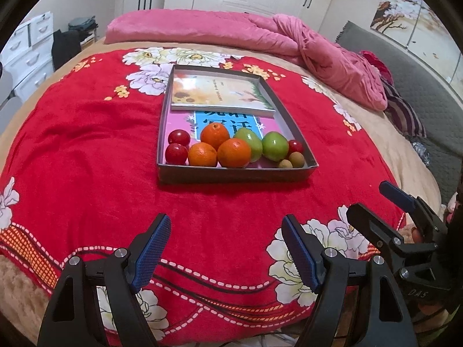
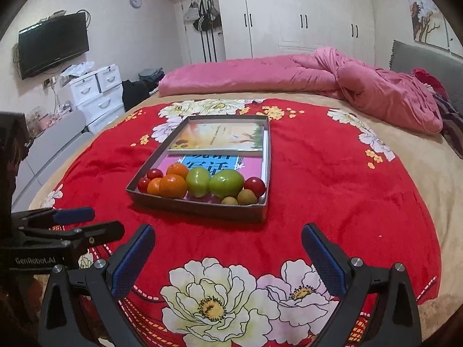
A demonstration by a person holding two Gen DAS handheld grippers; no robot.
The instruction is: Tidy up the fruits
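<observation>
A shallow grey cardboard box (image 1: pixel 231 175) lies on the red flowered blanket (image 1: pixel 86 144). Its near end holds three oranges (image 1: pixel 233 152), two green apples (image 1: pixel 275 146), three small red fruits (image 1: pixel 176 154) and two small brown fruits (image 1: pixel 296 159). The box also shows in the right wrist view (image 2: pixel 202 211), with the oranges (image 2: pixel 173 186) and green apples (image 2: pixel 226 183). My left gripper (image 1: pixel 225 225) is open and empty, short of the box. My right gripper (image 2: pixel 228 232) is open and empty, also short of the box. Each gripper shows at the edge of the other's view.
Two books (image 1: pixel 217 91) lie in the box's far half. A pink quilt (image 1: pixel 231 31) is bunched along the far side of the bed. White drawers (image 2: pixel 98 92), a wall TV (image 2: pixel 52 44) and wardrobes (image 2: pixel 303 14) stand beyond.
</observation>
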